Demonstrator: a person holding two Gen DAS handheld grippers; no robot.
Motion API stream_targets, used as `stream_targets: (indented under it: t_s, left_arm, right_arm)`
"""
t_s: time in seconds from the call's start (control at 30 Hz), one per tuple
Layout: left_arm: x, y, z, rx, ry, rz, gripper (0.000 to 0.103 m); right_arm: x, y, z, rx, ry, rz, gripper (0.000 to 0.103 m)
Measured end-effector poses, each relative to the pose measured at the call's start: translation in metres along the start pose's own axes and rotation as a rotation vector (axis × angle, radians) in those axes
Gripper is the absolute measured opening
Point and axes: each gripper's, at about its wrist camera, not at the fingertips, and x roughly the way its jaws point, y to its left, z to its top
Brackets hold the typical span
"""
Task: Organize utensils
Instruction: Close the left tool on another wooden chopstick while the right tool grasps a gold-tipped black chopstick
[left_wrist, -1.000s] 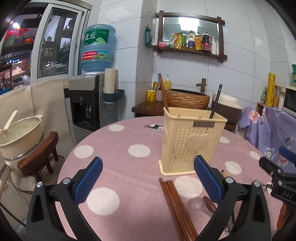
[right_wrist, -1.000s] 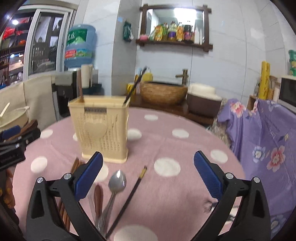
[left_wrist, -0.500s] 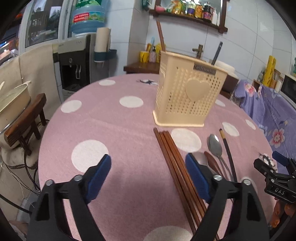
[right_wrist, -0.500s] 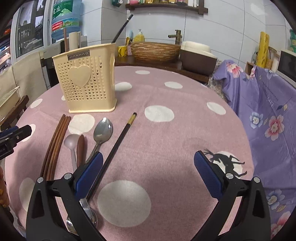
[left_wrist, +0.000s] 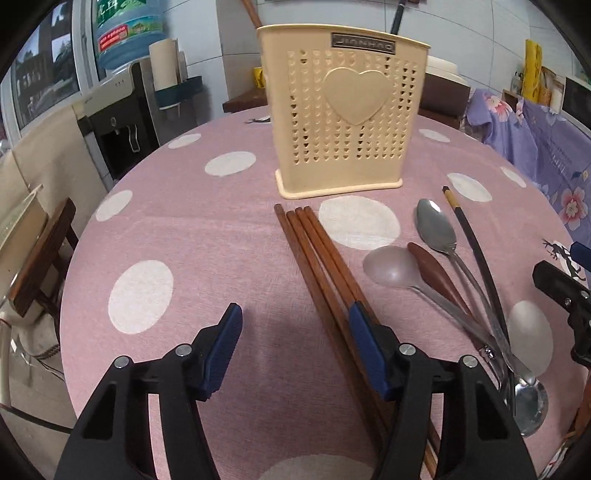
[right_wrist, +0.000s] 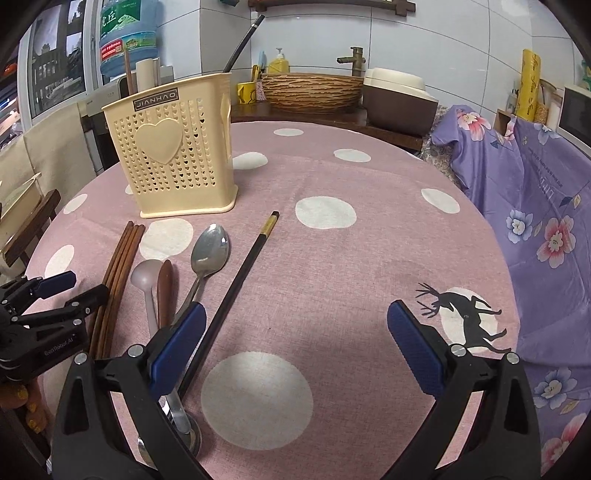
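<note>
Blue rubber pads on both claws, and both sets of jaws stand wide apart with nothing between them. The left claw (left_wrist: 295, 345) hovers low over the counter (left_wrist: 207, 236), its right pad right above the bundle of brown wooden chopsticks (left_wrist: 317, 251), which run out ahead of it toward the holder. Whether that pad touches the sticks, I cannot tell. To this claw's right lie a pale ladle-shaped spoon (left_wrist: 388, 266), a brown wooden spoon (left_wrist: 434, 271), a steel spoon (left_wrist: 436, 229) and a single black chopstick (left_wrist: 476, 251), their handles crossing near the counter's edge. Straight ahead stands the cream perforated utensil holder (left_wrist: 343, 110), upright, heart on its face, with a couple of sticks already poking out of its top.

Over to the right claw (right_wrist: 295, 339): its left pad sits over the steel spoon's handle, with the black chopstick just inside that pad. The rest of the gap frames bare pink polka-dot cloth. The holder stands ahead and to its left; the left claw shows at its far left.
</note>
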Motion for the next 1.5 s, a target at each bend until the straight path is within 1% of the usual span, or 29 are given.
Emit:
stream_targets:
  t_s: [0.1,0.17,0.2,0.27,0.3,0.37,0.43,0.5,0.57,0.67,0.77,0.83,0.9,1.0,1.1,1.2,1.27,1.33,1.37,1.43,1.5]
  left_arm:
    - [-0.001,0.015,-0.002,0.004,0.008,0.045,0.062]
    - [-0.001,0.028,-0.001,-0.026,0.022,0.066,0.062]
    - [-0.004,0.037,0.001,-0.06,0.023,0.061,0.061]
    - [-0.01,0.049,0.003,-0.118,0.009,0.011,0.061]
    - [-0.012,0.053,0.005,-0.133,0.006,0.002,0.061]
    - [-0.012,0.056,0.01,-0.128,-0.005,0.022,0.062]
    - [-0.007,0.059,0.012,-0.137,0.005,0.026,0.061]
    - [-0.001,0.065,0.014,-0.161,0.019,0.021,0.059]
    - [0.003,0.066,0.014,-0.167,0.029,0.017,0.058]
    - [0.011,0.063,0.013,-0.156,0.053,0.029,0.053]
    - [0.011,0.066,0.01,-0.166,0.046,0.03,0.051]
    - [0.01,0.069,0.009,-0.176,0.048,0.035,0.049]
    - [0.009,0.075,0.006,-0.205,0.05,0.029,0.048]
    - [0.01,0.075,0.005,-0.194,0.05,0.026,0.048]
    - [0.01,0.075,0.008,-0.213,0.055,0.008,0.048]
    - [0.015,0.069,0.014,-0.183,0.058,0.016,0.048]
    - [0.02,0.068,0.017,-0.169,0.063,0.029,0.046]
    - [0.024,0.068,0.022,-0.163,0.066,0.032,0.042]
    - [0.025,0.068,0.024,-0.163,0.068,0.028,0.04]
    - [0.028,0.069,0.028,-0.162,0.067,0.027,0.036]
    - [0.032,0.071,0.031,-0.165,0.068,0.032,0.032]
  right_arm:
    - [0.006,0.001,0.002,-0.018,0.019,-0.02,0.097]
    - [0.01,0.001,0.004,-0.024,0.028,-0.024,0.097]
    - [0.011,0.001,0.006,-0.023,0.031,-0.026,0.097]
    - [0.012,0.0,0.008,-0.016,0.035,-0.024,0.097]
    - [0.014,-0.001,0.01,-0.012,0.042,-0.019,0.096]
    - [0.02,-0.002,0.012,-0.001,0.067,-0.001,0.09]
    - [0.026,-0.003,0.013,0.01,0.091,0.007,0.082]
    - [0.03,-0.003,0.014,0.02,0.108,0.008,0.08]
    - [0.031,-0.003,0.013,0.026,0.111,0.012,0.08]
    - [0.032,-0.002,0.013,0.023,0.112,0.009,0.08]
    - [0.032,0.0,0.012,0.018,0.115,0.011,0.08]
    - [0.033,0.0,0.012,0.012,0.116,0.005,0.08]
    - [0.033,0.0,0.013,0.013,0.116,0.004,0.08]
    - [0.035,0.002,0.015,0.008,0.115,-0.002,0.08]
    - [0.035,0.006,0.018,0.006,0.116,0.009,0.079]
    - [0.039,0.007,0.025,0.017,0.119,0.015,0.073]
    - [0.046,0.007,0.031,0.036,0.137,0.018,0.065]
    - [0.056,0.006,0.037,0.072,0.173,0.048,0.058]
    - [0.061,0.007,0.039,0.085,0.189,0.06,0.056]
    - [0.069,0.012,0.044,0.089,0.198,0.051,0.05]
    - [0.075,0.018,0.049,0.077,0.201,0.034,0.047]
